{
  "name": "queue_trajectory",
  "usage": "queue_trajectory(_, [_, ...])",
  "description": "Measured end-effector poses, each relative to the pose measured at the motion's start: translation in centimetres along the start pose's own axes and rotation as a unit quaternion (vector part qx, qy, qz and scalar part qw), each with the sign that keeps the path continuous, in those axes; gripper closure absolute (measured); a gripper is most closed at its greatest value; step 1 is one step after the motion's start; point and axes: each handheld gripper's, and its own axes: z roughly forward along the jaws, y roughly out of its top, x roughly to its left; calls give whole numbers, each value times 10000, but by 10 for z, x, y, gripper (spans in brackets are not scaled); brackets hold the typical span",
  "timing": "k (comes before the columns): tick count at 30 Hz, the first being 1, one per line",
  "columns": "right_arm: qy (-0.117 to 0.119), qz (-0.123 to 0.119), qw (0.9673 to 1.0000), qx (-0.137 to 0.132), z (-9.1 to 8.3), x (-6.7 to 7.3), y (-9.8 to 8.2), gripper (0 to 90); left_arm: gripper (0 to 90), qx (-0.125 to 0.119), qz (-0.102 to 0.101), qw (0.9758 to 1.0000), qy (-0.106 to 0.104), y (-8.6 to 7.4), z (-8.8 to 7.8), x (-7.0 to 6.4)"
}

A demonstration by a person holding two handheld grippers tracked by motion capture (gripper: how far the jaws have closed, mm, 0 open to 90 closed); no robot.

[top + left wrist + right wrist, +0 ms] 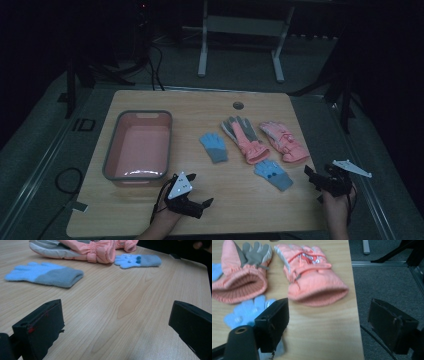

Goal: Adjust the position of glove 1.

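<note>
Four gloves lie on the right half of the wooden table (150,210): a small blue and grey glove (214,146), a pink glove with a grey palm (245,137), a second pink glove (283,141) and another blue glove (273,174). My left gripper (200,189) rests low near the front edge, open and holding nothing, pointing toward the gloves. Its view shows one blue glove (45,275) and the other (137,261) beyond the wide jaws. My right gripper (312,182) hovers at the table's right edge, open and not gripping anything. The pink glove's cuff (312,272) lies just ahead of it, and a blue glove (244,312) sits beside its left jaw.
A pink basin with a grey rim (112,145) stands on the left half of the table, with nothing visible inside. A small round hole (238,105) sits near the table's far edge. A white frame's legs (202,50) stand on the floor behind.
</note>
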Motion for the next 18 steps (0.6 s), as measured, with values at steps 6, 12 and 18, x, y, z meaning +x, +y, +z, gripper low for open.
queue_trajectory(6, [201,-151,9996,151,6,13,23,114,0,13,78,10000,-42,0,0,-2])
queue_trajectory(12, [651,-600,9952,407,19,49,40,149,0,1,45,10000,-68,0,0,-1])
queue_trajectory(18, [1203,-770,9884,513,32,83,57,159,0,18,65,9999,-86,0,0,-1])
